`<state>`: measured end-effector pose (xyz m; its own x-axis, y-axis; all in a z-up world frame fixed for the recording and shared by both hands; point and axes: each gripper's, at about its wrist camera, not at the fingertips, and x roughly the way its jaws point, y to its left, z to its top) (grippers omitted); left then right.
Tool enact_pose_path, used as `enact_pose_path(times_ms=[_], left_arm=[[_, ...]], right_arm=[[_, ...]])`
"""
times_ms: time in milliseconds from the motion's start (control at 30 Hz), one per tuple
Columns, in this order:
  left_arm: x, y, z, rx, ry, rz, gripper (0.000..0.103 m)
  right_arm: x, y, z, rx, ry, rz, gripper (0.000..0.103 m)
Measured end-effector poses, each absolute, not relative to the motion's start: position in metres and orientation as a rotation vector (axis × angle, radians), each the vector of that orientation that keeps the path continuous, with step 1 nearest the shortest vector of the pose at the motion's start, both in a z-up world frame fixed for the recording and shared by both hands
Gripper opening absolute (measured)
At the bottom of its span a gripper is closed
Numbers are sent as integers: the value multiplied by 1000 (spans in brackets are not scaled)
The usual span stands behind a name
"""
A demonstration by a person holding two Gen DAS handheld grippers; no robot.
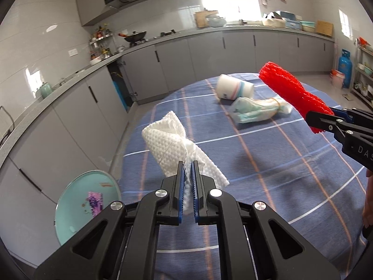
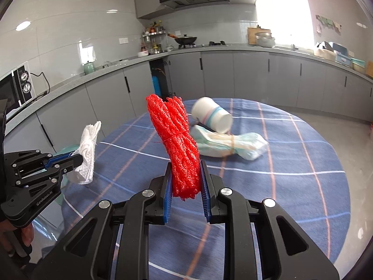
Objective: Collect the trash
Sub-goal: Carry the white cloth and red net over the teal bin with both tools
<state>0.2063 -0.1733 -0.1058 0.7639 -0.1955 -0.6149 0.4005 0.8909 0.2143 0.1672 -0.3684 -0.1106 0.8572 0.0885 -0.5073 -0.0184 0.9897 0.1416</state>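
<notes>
A light, limp white cloth (image 1: pixel 177 149) is pinched at its bunched middle by the left gripper (image 1: pixel 188 177); soft, springy red netting (image 2: pixel 177 147) is clamped low by the right gripper (image 2: pixel 186 182).

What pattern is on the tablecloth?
The tablecloth is blue with white and orange check lines; clearest in the right wrist view.

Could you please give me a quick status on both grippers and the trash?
Left gripper shut on white paper towel. Right gripper shut on red foam net. Paper cup and bundled wrapper remain on table. Nothing in the way.
</notes>
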Motion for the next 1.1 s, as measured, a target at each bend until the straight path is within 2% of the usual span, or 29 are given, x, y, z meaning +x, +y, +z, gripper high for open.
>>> enact_pose_path(times_ms=[1100], left_arm=[[220,-26,-91,242,605,-78,7]], right_arm=[[222,-240,-88,47,526,265,22]])
